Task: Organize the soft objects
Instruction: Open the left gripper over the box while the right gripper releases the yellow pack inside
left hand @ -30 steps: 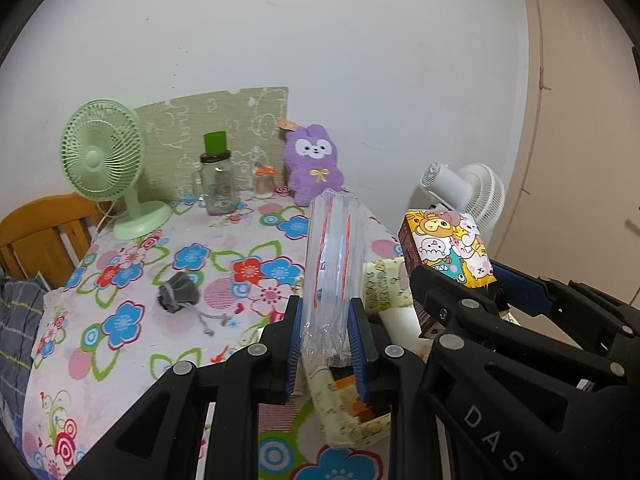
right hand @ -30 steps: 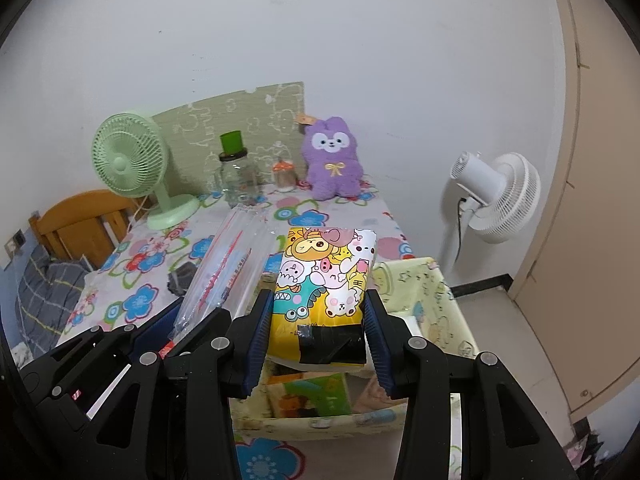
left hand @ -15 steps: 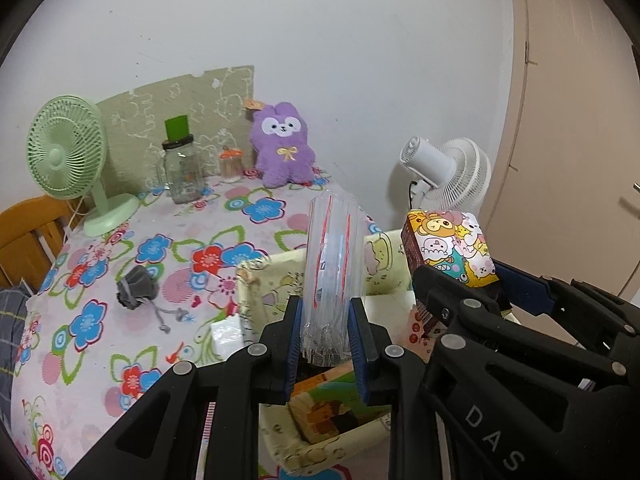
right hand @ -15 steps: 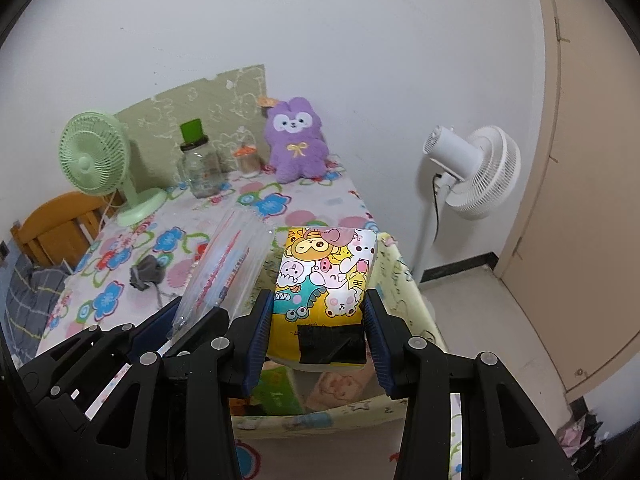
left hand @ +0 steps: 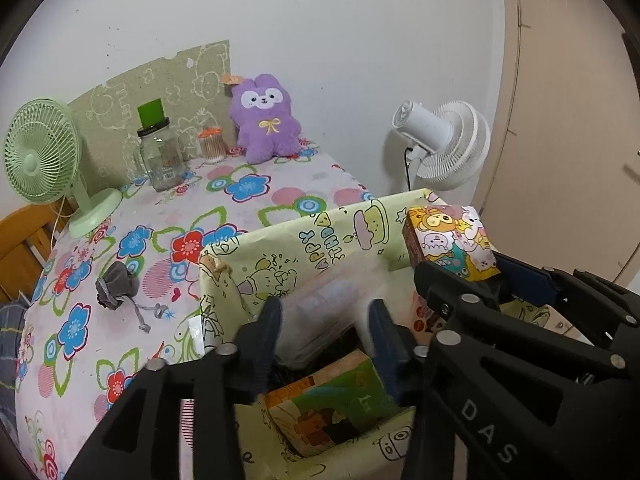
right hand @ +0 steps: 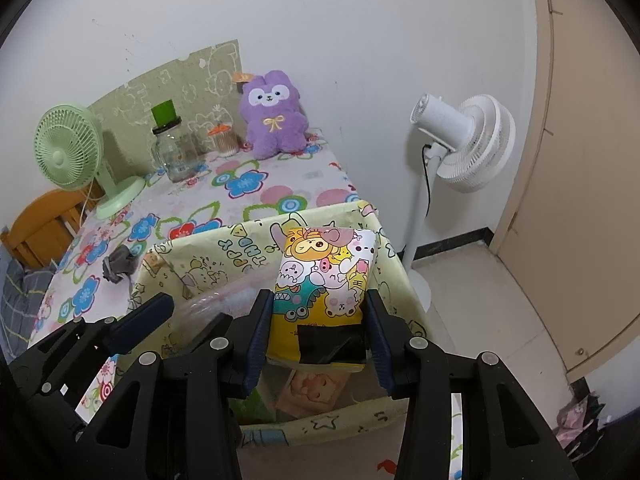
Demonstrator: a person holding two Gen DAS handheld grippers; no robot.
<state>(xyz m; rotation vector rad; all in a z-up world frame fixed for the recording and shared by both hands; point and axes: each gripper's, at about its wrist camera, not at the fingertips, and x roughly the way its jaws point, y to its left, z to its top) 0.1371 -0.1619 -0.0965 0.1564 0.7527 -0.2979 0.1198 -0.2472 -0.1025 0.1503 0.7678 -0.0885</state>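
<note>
Two grippers hang side by side over a cartoon-printed storage box (left hand: 304,240) at the near edge of the flowered table (left hand: 256,200), both tilted downward into the box's open top. The left gripper (left hand: 324,332) has just been opening its jaws; its blue-padded fingers (left hand: 270,320) now stand apart, and the clear plastic packet (left hand: 320,312) lies between them, blurred, its lower part sunk in the box. Whether the pads touch it cannot be told, though a gap shows on the right side. The packet looks translucent and whitish, with a faint pink tinge in the right wrist view (right hand: 224,300).

The right gripper (right hand: 318,336) is clamped on the cartoon animal pack (right hand: 326,280), one pad pressed against each long side near its lower end. The pack stands nearly upright above the box's right half, its top reaching about level with the box's far wall. It is a soft, pillowy pouch, yellow and teal, printed with bears, rabbits and other small faces, with a black patch across its lower front. From the left wrist camera the same pack (left hand: 448,240) shows to the right, held above the box rim.

Inside the box, below the left gripper, sits a green and orange picture-printed package (left hand: 332,408). A grey drawstring pouch (left hand: 116,286) lies on the table left of the box, and a purple plush toy (left hand: 266,120) sits against the wall.
</note>
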